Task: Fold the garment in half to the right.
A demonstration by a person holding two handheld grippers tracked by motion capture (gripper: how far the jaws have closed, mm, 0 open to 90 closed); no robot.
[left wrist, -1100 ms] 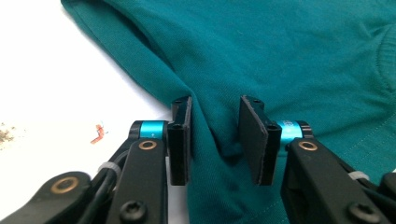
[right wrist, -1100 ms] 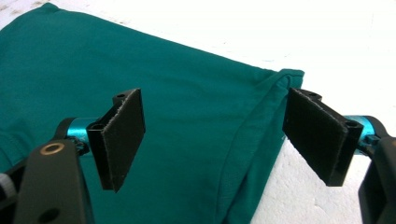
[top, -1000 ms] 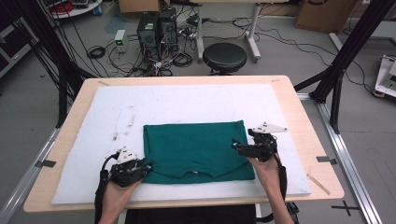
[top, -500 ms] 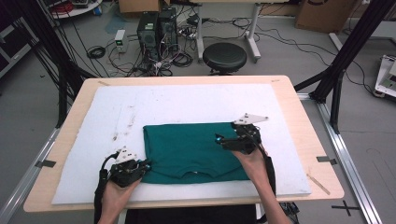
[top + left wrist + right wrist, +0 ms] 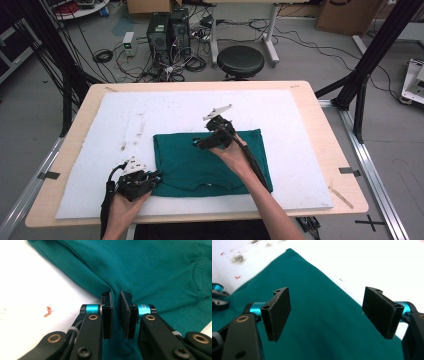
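Right gripper (image 5: 200, 143) now leftward over shirt (image 5: 210, 165) middle, raised.

One folded teal cotton shirt (image 5: 210, 160) lies on one white foam mat (image 5: 300, 130) atop one pale wooden table (image 5: 340, 150). Two black two-jaw grippers work there: left gripper (image 5: 156, 176), right gripper (image 5: 196, 144). One round black stool (image 5: 240, 61) stands beyond.

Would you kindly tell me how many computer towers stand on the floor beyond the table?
2: two black computer towers side by side beyond the table's far edge, one left of the other; more may be hidden.
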